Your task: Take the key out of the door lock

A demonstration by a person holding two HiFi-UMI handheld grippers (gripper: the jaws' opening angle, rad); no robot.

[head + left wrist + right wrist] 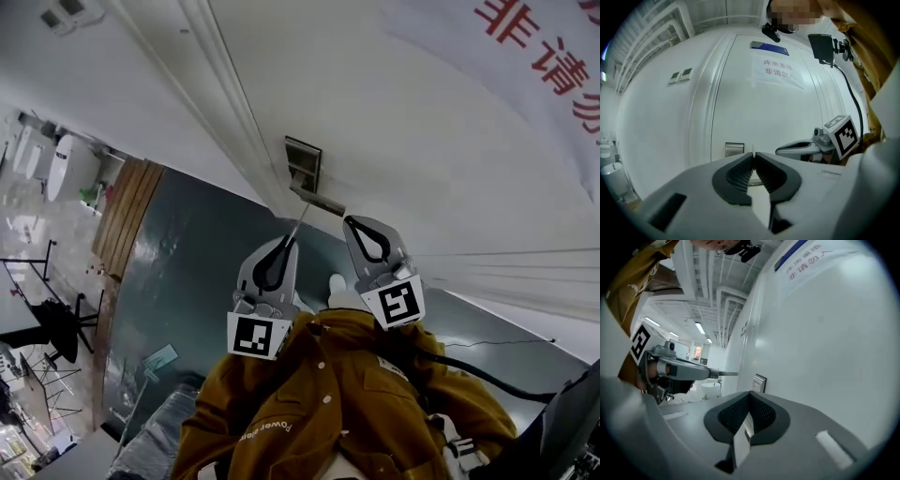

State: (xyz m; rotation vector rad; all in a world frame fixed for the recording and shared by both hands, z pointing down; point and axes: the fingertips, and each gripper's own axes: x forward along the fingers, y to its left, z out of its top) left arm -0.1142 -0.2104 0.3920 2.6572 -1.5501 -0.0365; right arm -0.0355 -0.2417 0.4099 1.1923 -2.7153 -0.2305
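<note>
A silver lock plate (303, 164) with a lever handle (317, 199) sits on the white door (403, 131). My left gripper (287, 242) is shut on a thin metal key (299, 222) whose blade points up at the handle. From the right gripper view the key (725, 374) sticks out of the left gripper's tips and ends a little short of the lock plate (760, 382). My right gripper (349, 221) hangs just right of the handle, shut, with nothing between its jaws. In the left gripper view the jaws meet below the plate (734, 149).
A paper sign with red characters (548, 52) is stuck on the door above. The door frame (220, 103) runs to the left of the lock. Below are dark green floor (178, 272), a wooden board (127, 216) and the person's mustard jacket (347, 394).
</note>
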